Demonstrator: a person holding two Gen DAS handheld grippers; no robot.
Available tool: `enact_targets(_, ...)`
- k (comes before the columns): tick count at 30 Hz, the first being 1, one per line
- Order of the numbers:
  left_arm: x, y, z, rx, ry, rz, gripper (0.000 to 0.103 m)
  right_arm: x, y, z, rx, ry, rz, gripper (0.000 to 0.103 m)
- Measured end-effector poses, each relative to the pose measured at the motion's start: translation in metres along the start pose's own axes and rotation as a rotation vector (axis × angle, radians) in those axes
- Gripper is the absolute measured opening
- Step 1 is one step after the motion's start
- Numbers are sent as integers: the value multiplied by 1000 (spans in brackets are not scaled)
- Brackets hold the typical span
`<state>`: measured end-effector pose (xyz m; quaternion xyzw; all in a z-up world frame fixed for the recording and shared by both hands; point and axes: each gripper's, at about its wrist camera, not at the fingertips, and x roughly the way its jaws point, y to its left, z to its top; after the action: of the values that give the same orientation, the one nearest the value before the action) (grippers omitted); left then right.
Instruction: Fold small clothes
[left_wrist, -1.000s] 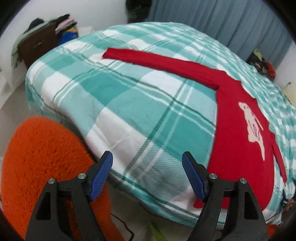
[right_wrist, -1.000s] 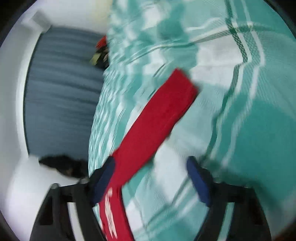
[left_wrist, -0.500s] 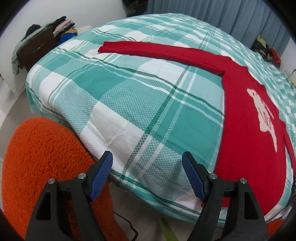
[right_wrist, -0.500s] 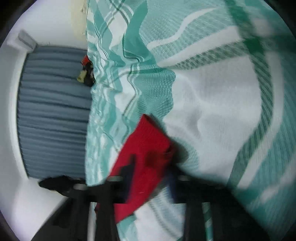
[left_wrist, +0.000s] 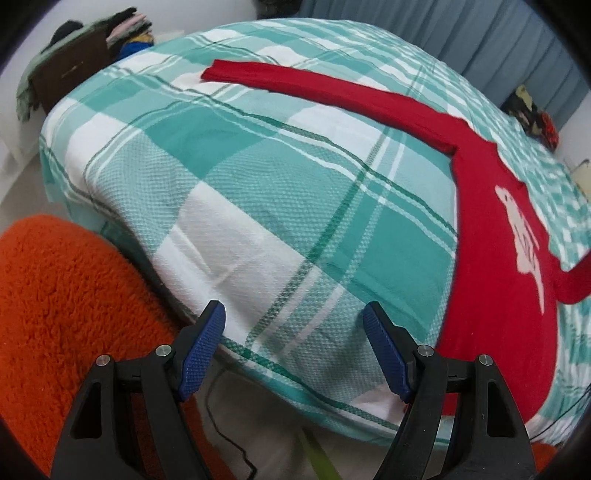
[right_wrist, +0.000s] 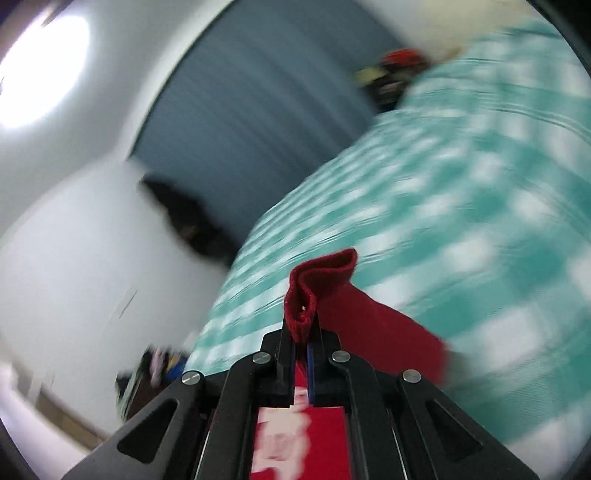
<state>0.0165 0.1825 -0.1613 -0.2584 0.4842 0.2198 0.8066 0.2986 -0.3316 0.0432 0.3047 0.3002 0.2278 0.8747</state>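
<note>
A red long-sleeved top (left_wrist: 491, 258) with a white print lies flat on the teal checked bedspread (left_wrist: 258, 192). One sleeve (left_wrist: 332, 92) stretches out to the far left. My left gripper (left_wrist: 293, 347) is open and empty at the near edge of the bed, left of the top's hem. My right gripper (right_wrist: 303, 339) is shut on the cuff of the other sleeve (right_wrist: 317, 291) and holds it lifted above the bed. The red body with its white print (right_wrist: 291, 443) shows below the jaws.
An orange fluffy cushion (left_wrist: 62, 314) sits at the lower left, beside the bed. A brown box with piled clothes (left_wrist: 74, 66) stands at the far left. Blue-grey curtains (left_wrist: 498, 44) hang behind the bed. A dark heap of clothes (left_wrist: 532, 114) lies at the far right.
My right gripper has closed on the sleeve cuff and lifted it off the bed, swinging upward. My left gripper stayed open and shifted only slightly at the bed edge.
</note>
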Motion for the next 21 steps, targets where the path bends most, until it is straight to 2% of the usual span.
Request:
enact_targets(1,-1,2,0,-5,0,-5,79,28,32,-7,-55,48,31,4)
enact_targets(3,-2,5,0,-13,-2,-13,79,58,70,-32,-119,114,63,4)
enact_targets(4,-3,6,-1,-13,0,-13,79,85,92,-50,-139,173,105,7)
enact_targets(5,-3,7,-1,-15,2,-14,79,100,101,-66,-134,221,137,16)
enact_targets(6,-2,7,-1,-17,5,-16,79,121,108,-77,-117,281,167,28)
enact_targets(7,-2,8,-2,-18,8,-18,79,142,111,-92,-88,363,181,68)
enact_targets(8,-2,8,-1,-19,10,-21,79,161,113,-107,-63,429,175,85)
enact_targets(11,-4,10,-2,-23,6,-31,79,159,105,-113,-44,417,210,84)
enact_targets(13,-4,10,-2,-25,8,-31,79,143,78,-96,-32,364,151,84)
enact_targets(15,-2,9,-2,-25,14,-32,79,129,50,-78,-7,336,84,77)
enact_targets(17,1,8,-1,-27,23,-29,79,109,24,-70,41,330,27,59)
enact_targets(19,4,4,-2,-21,30,-23,79,114,-4,-70,103,354,10,52)
enact_targets(21,4,0,-3,-7,29,-17,79,125,-21,-83,147,391,9,50)
